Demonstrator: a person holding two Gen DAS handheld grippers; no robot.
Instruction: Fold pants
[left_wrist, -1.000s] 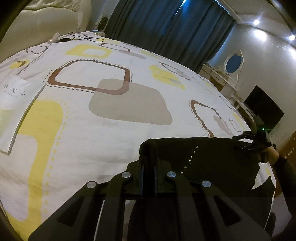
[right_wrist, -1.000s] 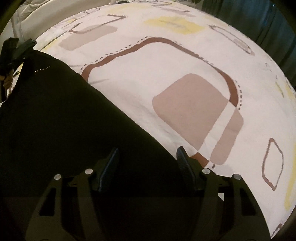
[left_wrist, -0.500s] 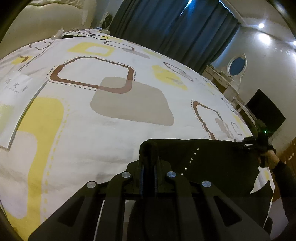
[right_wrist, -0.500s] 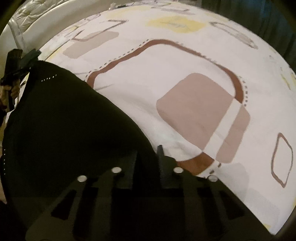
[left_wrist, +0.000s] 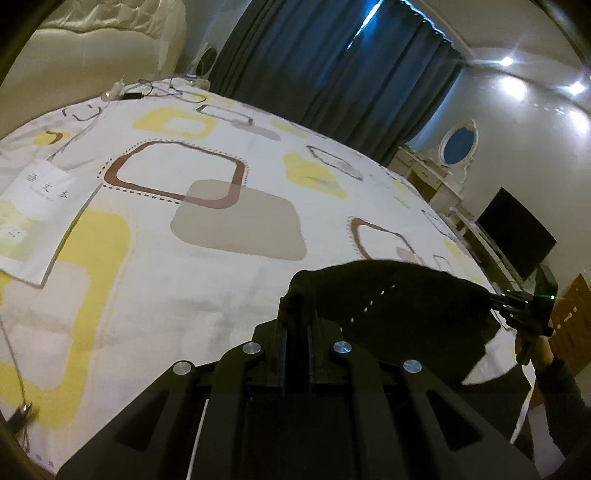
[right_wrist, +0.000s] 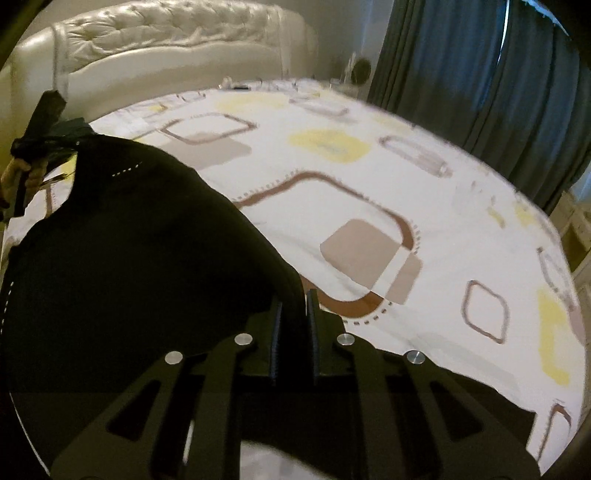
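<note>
Black pants (left_wrist: 402, 306) hang stretched between 2 grippers above the bed's (left_wrist: 221, 236) near edge. The left gripper (left_wrist: 295, 325) and right gripper (right_wrist: 293, 314) each pinch an end of 1 edge, so its long axis runs gripper to gripper.

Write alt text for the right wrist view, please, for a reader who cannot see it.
The right gripper is shut on one edge of the black pants, held up over a bed with a white patterned cover. At far left, the left gripper holds the other end. A cream tufted headboard and dark blue curtains stand behind.
</note>
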